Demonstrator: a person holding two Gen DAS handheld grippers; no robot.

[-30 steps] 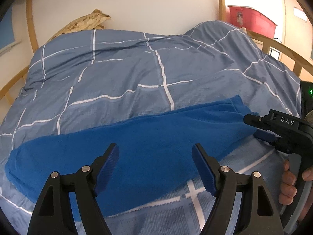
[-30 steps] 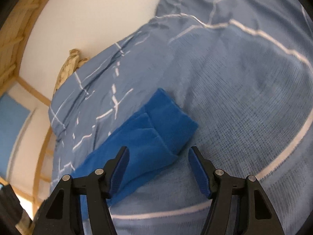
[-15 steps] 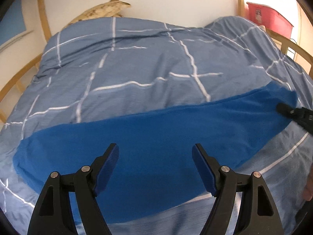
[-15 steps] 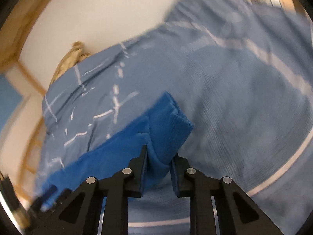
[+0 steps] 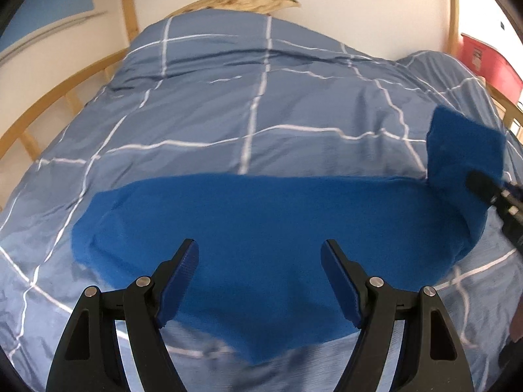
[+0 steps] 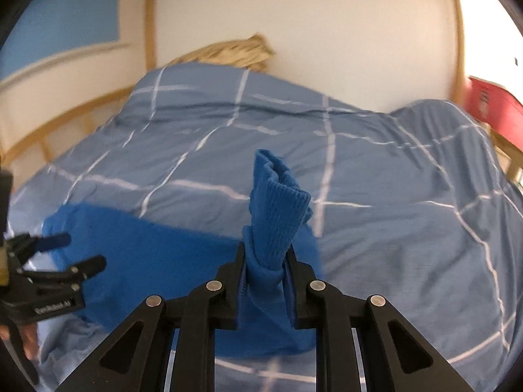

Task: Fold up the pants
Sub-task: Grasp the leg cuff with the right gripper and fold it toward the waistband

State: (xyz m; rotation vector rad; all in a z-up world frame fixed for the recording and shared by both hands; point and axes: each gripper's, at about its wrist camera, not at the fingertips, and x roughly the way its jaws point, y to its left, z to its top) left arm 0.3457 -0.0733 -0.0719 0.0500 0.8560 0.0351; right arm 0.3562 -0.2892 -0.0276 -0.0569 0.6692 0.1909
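A pair of bright blue fleece pants [image 5: 261, 228] lies stretched sideways across the bed, on a grey-blue duvet [image 5: 245, 104] crossed by thin white lines. The right tool [image 6: 265, 272] is clamped tight on the ribbed cuff end of the pants [image 6: 278, 205], which stands up above its black fingers, raised off the duvet, while the rest of the cloth trails down to the left. In the left wrist view that same raised end shows at the far right edge, with the black tip of the right tool [image 5: 487, 186] pinching it. The left tool [image 5: 260, 261] hangs over the middle of the pants with its blue-padded fingers [image 5: 183, 277] wide apart and nothing between them. A pale wooden bed frame [image 5: 49, 104] curves round the duvet, a tan patterned pillow [image 5: 242, 0] sits at the head against the white wall, and a red plastic box [image 5: 487, 62] stands beyond the right rail.
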